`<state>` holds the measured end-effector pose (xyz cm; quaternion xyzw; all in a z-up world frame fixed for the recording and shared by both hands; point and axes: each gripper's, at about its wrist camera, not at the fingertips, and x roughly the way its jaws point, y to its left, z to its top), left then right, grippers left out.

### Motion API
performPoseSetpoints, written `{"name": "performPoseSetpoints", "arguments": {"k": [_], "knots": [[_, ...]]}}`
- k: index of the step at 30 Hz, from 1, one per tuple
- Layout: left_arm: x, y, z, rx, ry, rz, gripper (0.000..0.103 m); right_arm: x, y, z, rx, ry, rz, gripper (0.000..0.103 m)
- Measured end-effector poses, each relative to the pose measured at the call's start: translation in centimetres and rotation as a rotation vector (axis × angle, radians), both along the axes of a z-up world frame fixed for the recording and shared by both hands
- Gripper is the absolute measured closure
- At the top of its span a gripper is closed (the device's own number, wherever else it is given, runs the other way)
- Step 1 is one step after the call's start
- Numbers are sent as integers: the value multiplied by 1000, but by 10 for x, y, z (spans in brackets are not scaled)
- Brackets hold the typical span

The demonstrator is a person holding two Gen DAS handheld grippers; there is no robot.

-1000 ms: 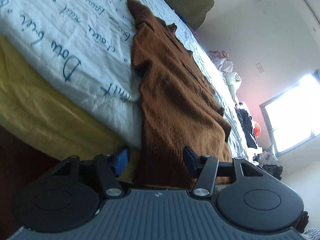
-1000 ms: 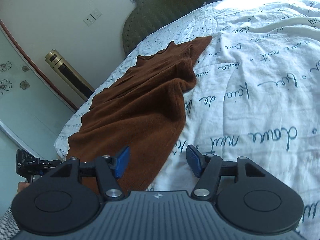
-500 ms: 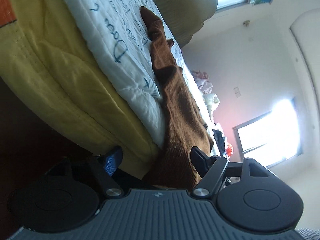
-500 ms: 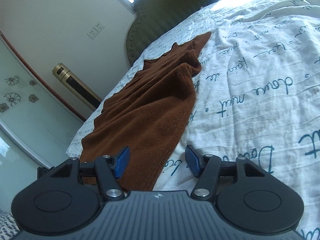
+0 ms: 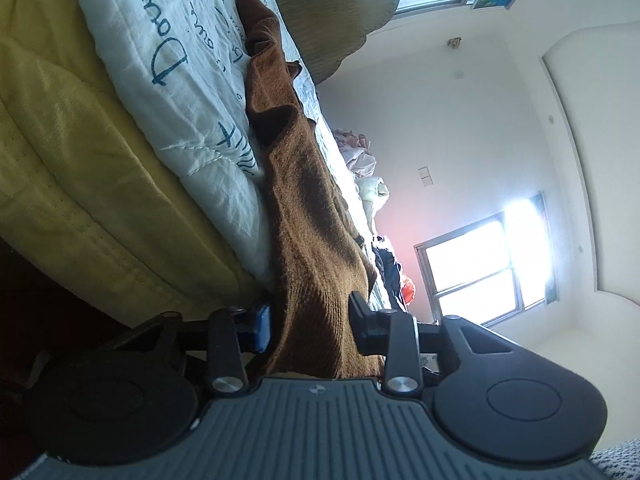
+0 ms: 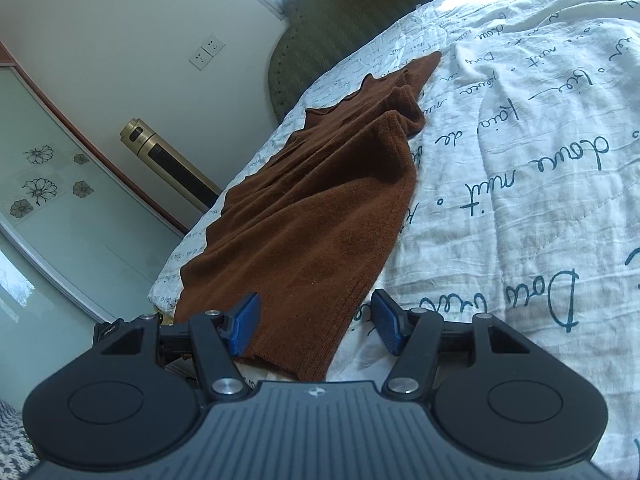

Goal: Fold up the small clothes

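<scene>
Item: brown knitted sweater [image 6: 320,208], ribbed at the hem. Lies lengthwise along the near-side edge of the bed, on a white quilted bedspread printed with blue handwriting [image 6: 520,160]. Collar end points toward the olive-green padded headboard [image 6: 340,12]; hem end hangs over the foot edge of the bed, above a pale yellow quilted under-layer [image 5: 80,168].

Left gripper [image 5: 310,326]: black frame, blue pads. Jaws have just been closing and now stand narrowly apart, with the hanging hem of the sweater bunched between them. The fabric fills the whole gap and both fingers touch it; the knit is drawn in at that spot, so the hem corner is pinched.

Right gripper [image 6: 316,322]: same build. Jaws about half open. The other hem corner of the sweater lies between them, closer to the left-hand blue pad [image 6: 244,322], which sits at the fabric's surface; the right-hand pad stands apart over the bare bedspread. No pinch seen here.

Surroundings: gold and black tower appliance [image 6: 172,164] by the wall beside the bed; bright window [image 5: 484,264]; heap of mixed clothes [image 5: 368,184] along the far edge of the bed.
</scene>
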<state>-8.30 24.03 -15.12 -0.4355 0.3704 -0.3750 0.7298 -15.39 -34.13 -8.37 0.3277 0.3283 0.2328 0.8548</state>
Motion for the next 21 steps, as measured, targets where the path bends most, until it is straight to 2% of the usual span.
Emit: {"name": "performPoseSetpoints", "arguments": {"k": [1,13,17,18,19,21], "knots": [[-1,2,0,2,-4,4,86,-1,0,0,2,1,-6,43],[6,-16,6,18,-18,-27,86,-10,-1,-1,12,23,15,43],[8,-21,9,37,-30,-38,96,-10,5,-1,0,16,32,44],[9,-22,9,39,-32,-40,98,-10,6,-1,-6,14,38,51],[9,-23,10,39,-37,-38,99,-10,7,-1,-16,26,30,72],[9,-23,11,39,-44,-34,99,-8,7,-4,-39,52,19,96]]}}
